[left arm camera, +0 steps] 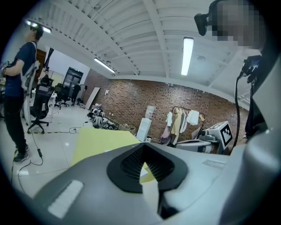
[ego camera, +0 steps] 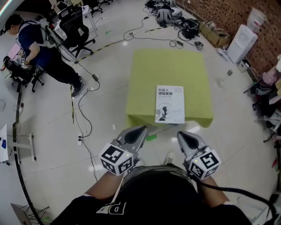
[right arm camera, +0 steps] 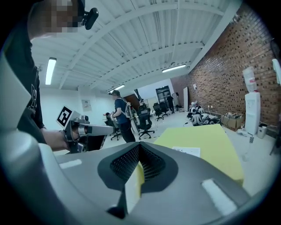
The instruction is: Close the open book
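At the far left of the head view, a person (ego camera: 41, 46) is seated beside a black office chair (ego camera: 75, 27), with cables (ego camera: 83, 110) trailed across the pale floor (ego camera: 52, 145).

The left hand-held gripper (ego camera: 141, 131) is held low, close to the wearer's body, with its tips pointed at the near edge of the table (ego camera: 167, 66). In the left gripper view its jaws (left arm camera: 143, 147) are seen drawn together at the tips. Only a thin sliver of the yellow-green table cover (left arm camera: 101, 140) is shown through the slit behind them, and nothing is gripped.

The table is covered in yellow-green cloth. The book (ego camera: 170, 104) is laid flat on it, at the near edge and slightly right of the middle. Its white front cover is turned up, so it is seen shut. It is touched by neither gripper and is well apart from both.

The right hand-held gripper (ego camera: 182, 135) is held level with the left one, just beside it. In the right gripper view its jaws (right arm camera: 138, 147) are likewise brought together, and nothing is held between them. The book (right arm camera: 186, 150) is seen beyond them as a white patch on the cloth.

At the far right, a white water dispenser (ego camera: 241, 41) is stood against a brick wall (ego camera: 228, 13).
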